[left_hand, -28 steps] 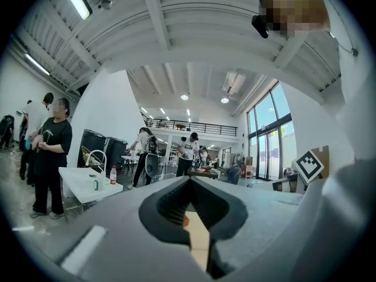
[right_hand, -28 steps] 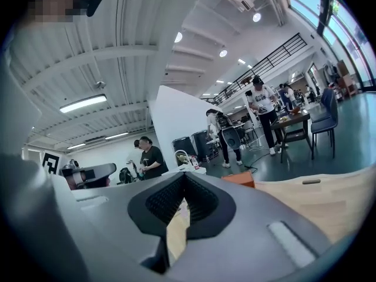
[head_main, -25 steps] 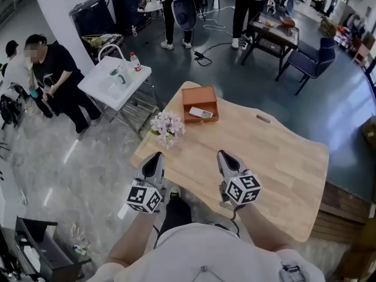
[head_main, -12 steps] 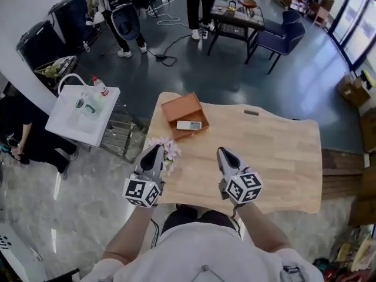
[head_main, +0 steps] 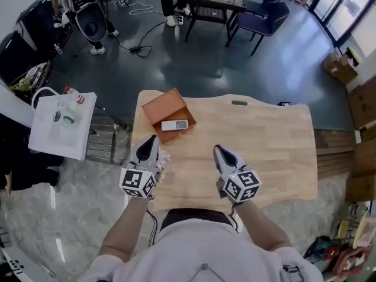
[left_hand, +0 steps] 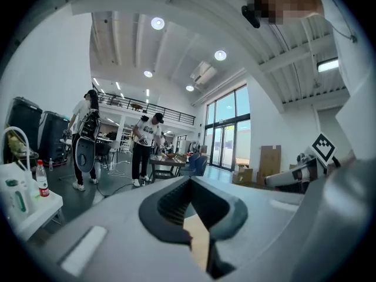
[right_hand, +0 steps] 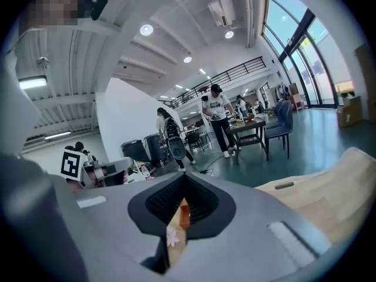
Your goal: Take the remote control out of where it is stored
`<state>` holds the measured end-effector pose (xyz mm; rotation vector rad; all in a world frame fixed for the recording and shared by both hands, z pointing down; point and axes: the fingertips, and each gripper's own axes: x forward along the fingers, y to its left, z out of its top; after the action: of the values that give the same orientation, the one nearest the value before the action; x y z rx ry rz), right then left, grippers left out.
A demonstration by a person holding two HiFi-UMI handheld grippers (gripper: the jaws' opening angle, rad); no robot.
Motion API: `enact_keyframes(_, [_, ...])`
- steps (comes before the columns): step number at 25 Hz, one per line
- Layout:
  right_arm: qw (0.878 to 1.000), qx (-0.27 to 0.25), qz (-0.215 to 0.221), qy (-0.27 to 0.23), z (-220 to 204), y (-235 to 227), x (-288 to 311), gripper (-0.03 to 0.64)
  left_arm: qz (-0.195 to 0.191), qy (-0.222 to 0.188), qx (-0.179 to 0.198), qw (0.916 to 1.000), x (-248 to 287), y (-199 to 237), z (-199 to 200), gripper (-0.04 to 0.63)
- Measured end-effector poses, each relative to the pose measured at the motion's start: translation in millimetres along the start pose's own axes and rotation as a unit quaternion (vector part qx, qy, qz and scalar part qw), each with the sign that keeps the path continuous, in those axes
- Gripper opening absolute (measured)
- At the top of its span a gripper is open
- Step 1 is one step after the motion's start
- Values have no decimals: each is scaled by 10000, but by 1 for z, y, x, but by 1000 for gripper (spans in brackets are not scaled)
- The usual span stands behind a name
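Near the front edge of the wooden table (head_main: 264,145), the left gripper (head_main: 151,140) and the right gripper (head_main: 218,149) sit side by side with their tips pointing away from the person. Each has its jaws drawn in to a thin slit with nothing between them. This looks like a resting stance before any reach, so the jaws would have to open first. A small bunch of pale flowers (head_main: 163,157) sits just beside the left gripper and could be brushed. Farther off, toward the far left corner, the brown box (head_main: 157,106) lies open at the top. The remote control (head_main: 174,124) lies flat inside it, well apart from both grippers. The open top should allow a grasp from above.
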<state>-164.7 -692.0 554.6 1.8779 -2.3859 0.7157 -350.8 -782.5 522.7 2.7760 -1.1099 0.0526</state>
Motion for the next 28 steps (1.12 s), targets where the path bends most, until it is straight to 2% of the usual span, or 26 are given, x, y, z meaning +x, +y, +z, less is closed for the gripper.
enact_keyframes(3, [10000,26,12,65,-3,-9,14,28,-154,476,406,9979,31,13,-26,0])
enact_keyframes(6, [9999,75,-23,136,-9,-22,25,28,-484,1165,1004,9869,71,27,-64,0])
enact_keyframes(8, [9997,137,-79,210,-16,-32,31,28,-734,1671,1482,9720,98,36,-97,0])
enact_keyframes(11, [9989,216,-181,365,-32,-48,36,28,-1094,2390,2095,9418,132,48,-148,12])
enact_keyframes(14, [9978,285,-275,528,-46,-64,40,28,-1518,2999,2628,9044,161,52,-197,60])
enact_keyframes(16, [9971,315,-336,604,-54,-75,42,28,-1812,3389,2921,8758,176,53,-230,94])
enact_keyframes(20, [9954,376,-476,736,-70,-94,44,28,-2429,4222,3370,8057,193,56,-298,173])
enact_keyframes(24, [9937,410,-556,883,-86,-105,40,28,-2829,4805,3848,7355,195,64,-351,222])
enact_keyframes(26, [9929,445,-597,924,-91,-111,39,28,-2994,4994,4059,7044,197,68,-366,251])
enact_keyframes(28, [9921,488,-644,955,-97,-116,36,28,-3129,5128,4229,6784,199,70,-377,277])
